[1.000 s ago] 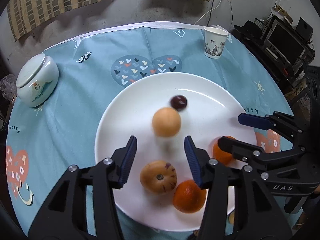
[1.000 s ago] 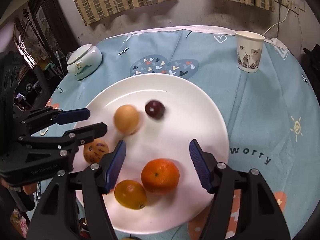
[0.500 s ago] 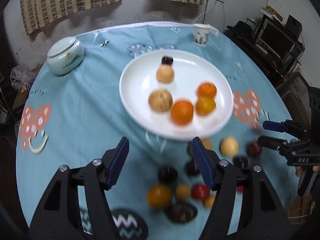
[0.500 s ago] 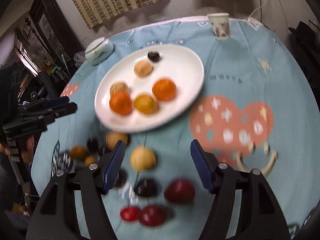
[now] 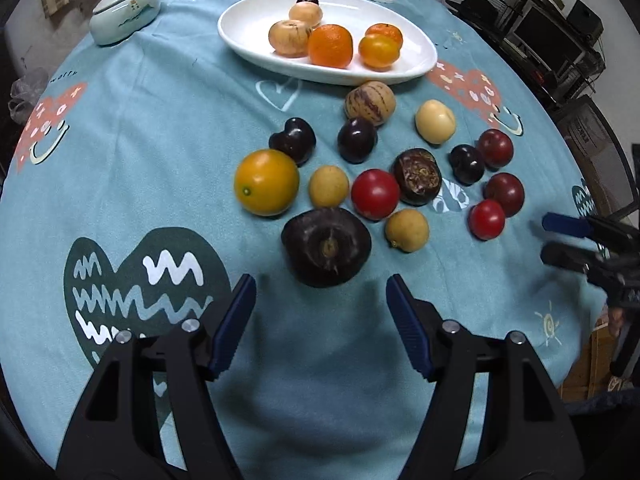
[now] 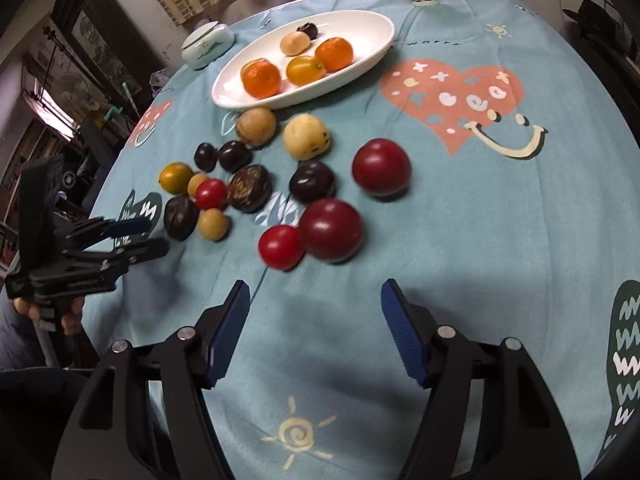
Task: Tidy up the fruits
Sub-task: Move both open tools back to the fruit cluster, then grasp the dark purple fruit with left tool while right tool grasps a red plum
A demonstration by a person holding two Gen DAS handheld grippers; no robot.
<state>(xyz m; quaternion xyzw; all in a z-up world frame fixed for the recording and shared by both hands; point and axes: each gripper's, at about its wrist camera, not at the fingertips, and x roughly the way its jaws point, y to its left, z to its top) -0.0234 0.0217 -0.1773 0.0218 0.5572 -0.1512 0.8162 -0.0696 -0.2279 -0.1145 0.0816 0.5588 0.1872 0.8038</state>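
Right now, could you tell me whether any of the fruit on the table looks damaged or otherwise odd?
One does: the dark round fruit in the middle of the loose cluster on the blue tablecloth has a rough, brown, crusted patch on top, unlike its smooth neighbours. Nothing is spilled, and the fruit on the white oval plate looks intact.

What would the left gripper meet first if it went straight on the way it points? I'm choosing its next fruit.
Probably the large dark purple round fruit, which lies just ahead, centred between the open left gripper fingers. Depth is uncertain in the fisheye view.
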